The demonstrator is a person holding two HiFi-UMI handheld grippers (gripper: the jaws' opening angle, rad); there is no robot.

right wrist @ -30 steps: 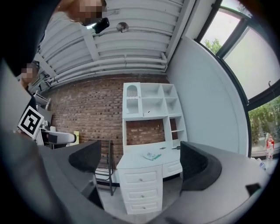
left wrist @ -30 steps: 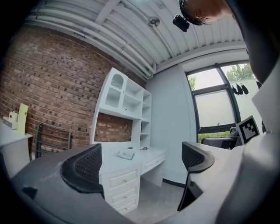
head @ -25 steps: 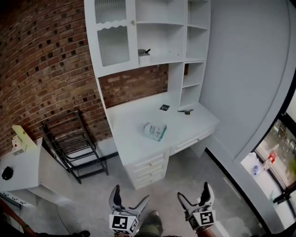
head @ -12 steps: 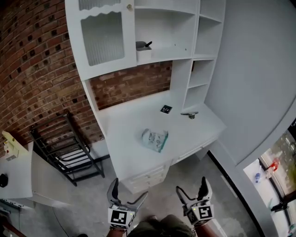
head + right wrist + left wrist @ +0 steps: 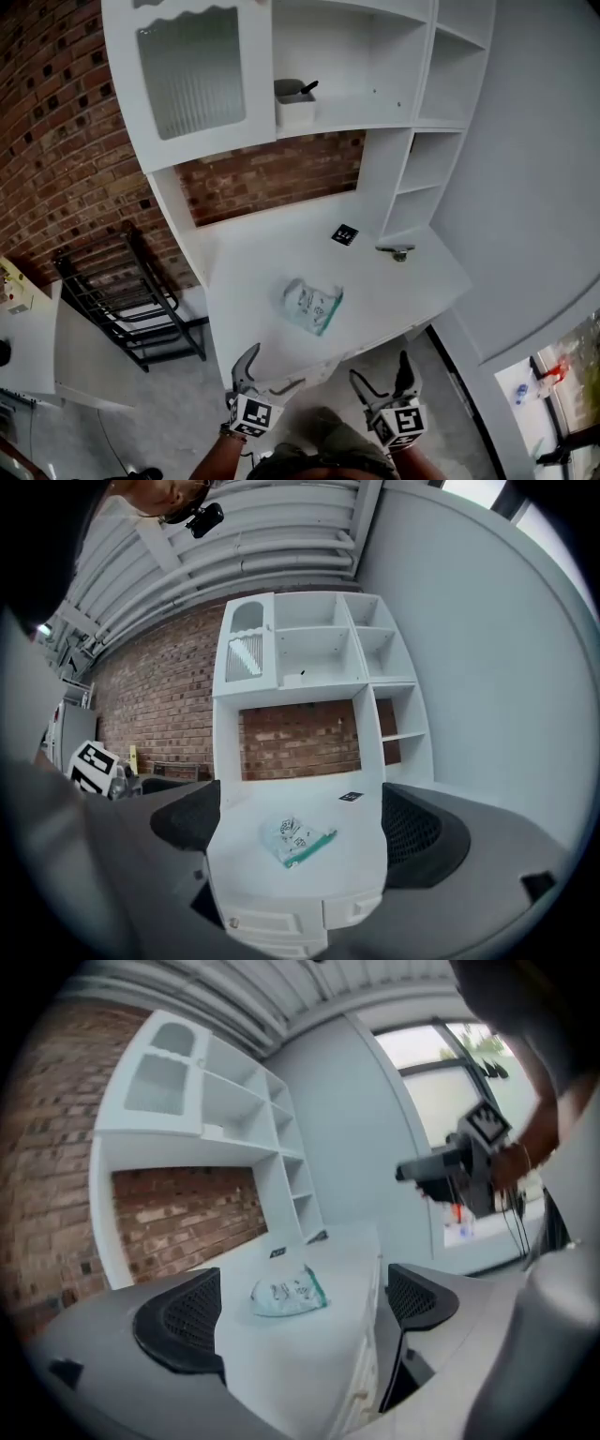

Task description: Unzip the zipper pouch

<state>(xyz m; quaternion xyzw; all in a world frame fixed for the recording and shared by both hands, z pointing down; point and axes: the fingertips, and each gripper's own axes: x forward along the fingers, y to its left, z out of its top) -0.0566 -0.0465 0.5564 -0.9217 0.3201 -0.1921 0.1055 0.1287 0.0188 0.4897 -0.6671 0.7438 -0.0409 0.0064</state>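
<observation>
A clear zipper pouch (image 5: 312,306) with a green edge lies flat on the white desk (image 5: 253,272), near its front. It also shows in the left gripper view as the pouch (image 5: 287,1292) and in the right gripper view as the pouch (image 5: 299,839). My left gripper (image 5: 267,377) and right gripper (image 5: 380,377) hang open below the desk's front edge, both short of the pouch and empty. From the left gripper view, the left gripper (image 5: 300,1312) frames the pouch; so does the right gripper (image 5: 300,832).
A small black marker tile (image 5: 344,234) and a small metal object (image 5: 397,250) lie at the desk's back right. A white hutch (image 5: 281,84) with shelves rises behind. Drawers (image 5: 281,911) front the desk. A black rack (image 5: 131,300) stands left, against brick wall.
The view has closed in on the desk: the pouch and hutch look larger and nearer. Both grippers stay open and empty at the bottom.
</observation>
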